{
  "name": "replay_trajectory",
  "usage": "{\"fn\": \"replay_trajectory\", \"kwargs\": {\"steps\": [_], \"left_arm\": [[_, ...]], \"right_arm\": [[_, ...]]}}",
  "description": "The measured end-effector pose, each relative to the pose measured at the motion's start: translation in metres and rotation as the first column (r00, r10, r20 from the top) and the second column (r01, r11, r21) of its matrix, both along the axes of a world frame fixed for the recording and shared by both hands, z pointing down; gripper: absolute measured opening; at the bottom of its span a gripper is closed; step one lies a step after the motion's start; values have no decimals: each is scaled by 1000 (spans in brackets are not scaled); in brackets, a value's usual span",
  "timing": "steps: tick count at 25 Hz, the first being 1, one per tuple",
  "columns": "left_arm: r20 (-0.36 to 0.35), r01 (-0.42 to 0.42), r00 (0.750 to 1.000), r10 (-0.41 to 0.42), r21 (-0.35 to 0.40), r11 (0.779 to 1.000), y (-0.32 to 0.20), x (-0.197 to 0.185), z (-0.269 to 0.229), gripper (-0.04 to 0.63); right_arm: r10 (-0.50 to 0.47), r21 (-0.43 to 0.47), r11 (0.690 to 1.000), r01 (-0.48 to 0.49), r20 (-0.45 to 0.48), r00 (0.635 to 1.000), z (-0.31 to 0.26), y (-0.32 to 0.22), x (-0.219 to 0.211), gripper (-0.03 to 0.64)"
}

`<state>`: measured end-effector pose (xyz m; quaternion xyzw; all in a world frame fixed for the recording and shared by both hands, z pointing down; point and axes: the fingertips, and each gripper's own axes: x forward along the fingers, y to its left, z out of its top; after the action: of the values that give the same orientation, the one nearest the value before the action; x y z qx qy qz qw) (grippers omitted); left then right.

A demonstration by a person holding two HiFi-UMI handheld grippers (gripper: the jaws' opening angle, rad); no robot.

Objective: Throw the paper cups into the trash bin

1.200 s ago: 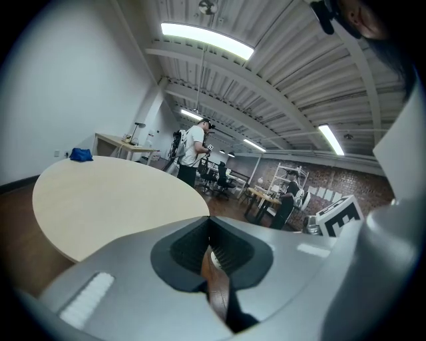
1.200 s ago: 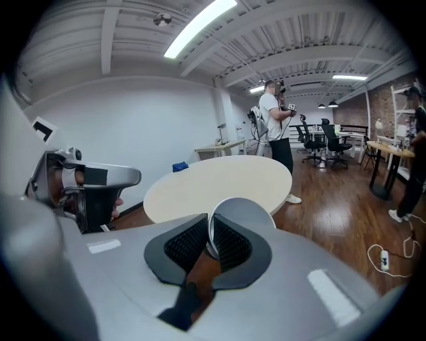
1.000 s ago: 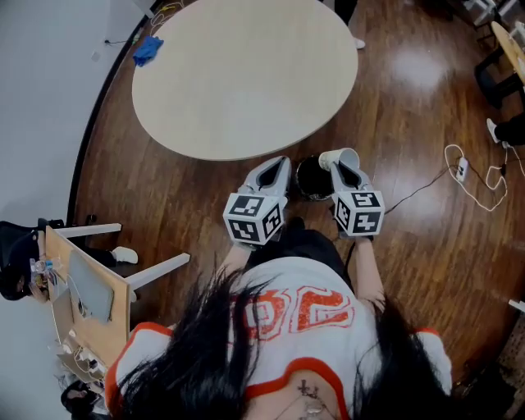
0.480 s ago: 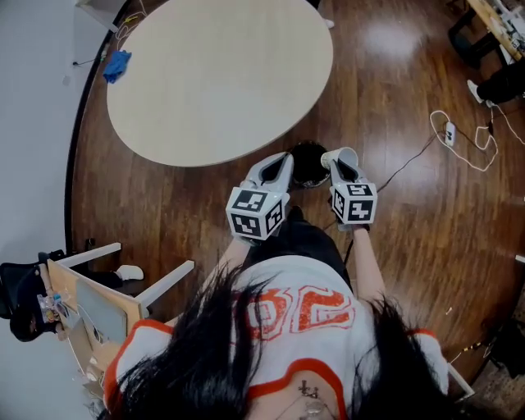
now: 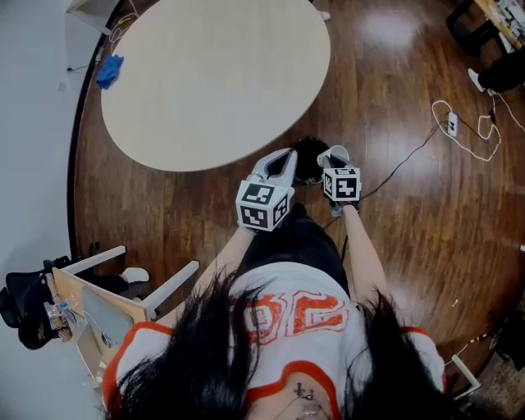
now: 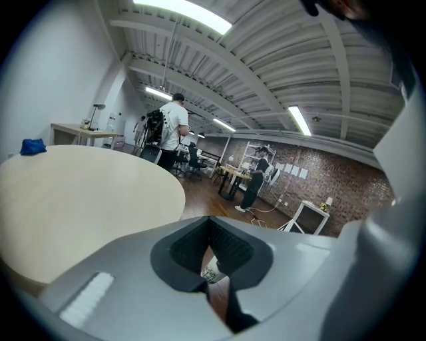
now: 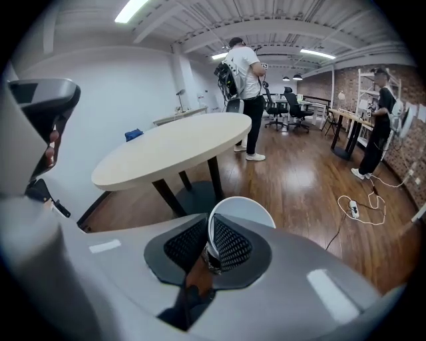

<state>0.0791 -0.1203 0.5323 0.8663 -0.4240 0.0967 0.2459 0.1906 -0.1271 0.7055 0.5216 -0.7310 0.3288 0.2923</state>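
Right gripper view: right claw point(image 7: 209, 234) pinches paper cup point(image 7: 243, 210) rim, cup sticking forward.

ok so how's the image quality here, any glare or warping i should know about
Head view: a bright glare patch on the wood floor, otherwise sharp. Left gripper view: strong fisheye bending, dark vignetted corners, ceiling light blown out. Right gripper view: same curvature, paper cup crisp.
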Motion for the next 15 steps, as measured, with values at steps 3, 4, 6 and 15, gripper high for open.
{"fn": "replay_trajectory", "kwargs": {"steps": [3,4,6,15], "left_arm": [[4,-10,1000,10,-40,999,0,7,21,0],[5,-11,1000,12,-50,999,1,10,25,0],[4,-14,1000,14,-69,997,5,14,33,0],[2,16,1000,-16,-110,994,0,9,62,0]], "right_arm": [[8,-56,998,-7,9,1000,32,2,-2,31],[9,-75,997,-7,19,1000,43,3,-4,31],[-4,-99,995,6,14,1000,63,0,-4,31],[-95,-223,970,95,11,995,132,-20,-13,117]]}}
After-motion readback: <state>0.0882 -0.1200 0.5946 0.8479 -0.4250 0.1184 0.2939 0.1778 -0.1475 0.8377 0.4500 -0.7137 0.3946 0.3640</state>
